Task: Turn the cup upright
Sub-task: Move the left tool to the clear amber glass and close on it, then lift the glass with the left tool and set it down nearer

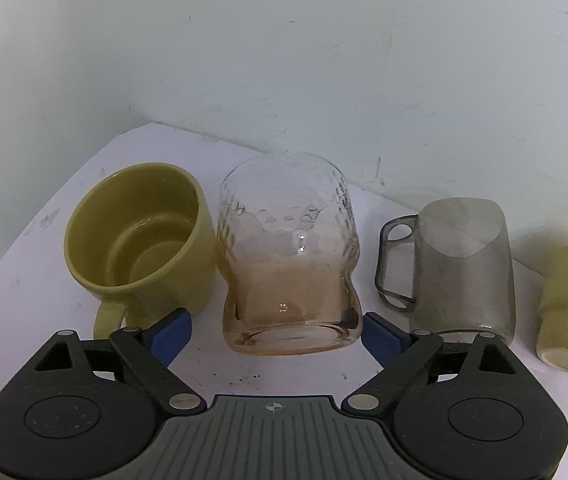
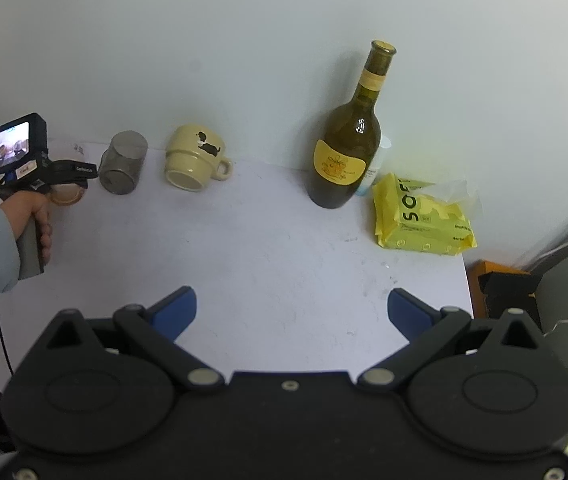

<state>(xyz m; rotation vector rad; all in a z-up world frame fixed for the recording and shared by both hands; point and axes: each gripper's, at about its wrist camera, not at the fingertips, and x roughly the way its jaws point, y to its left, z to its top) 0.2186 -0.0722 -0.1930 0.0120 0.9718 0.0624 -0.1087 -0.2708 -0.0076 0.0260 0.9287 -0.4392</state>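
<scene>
Both hand-held grippers gape apart, the left hand-held gripper flanking an empty amber glass cup standing mouth-down.

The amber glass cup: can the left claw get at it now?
Probably yes. The left claw is open, its fingers flank the amber glass cup, and nothing lies between them.

Small white bottle mostly hidden behind the wine bottle, its label perhaps too tiny to read.

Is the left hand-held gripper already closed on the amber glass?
No: the left hand-held gripper is open, its blue fingers flanking the amber glass with gaps.
</scene>
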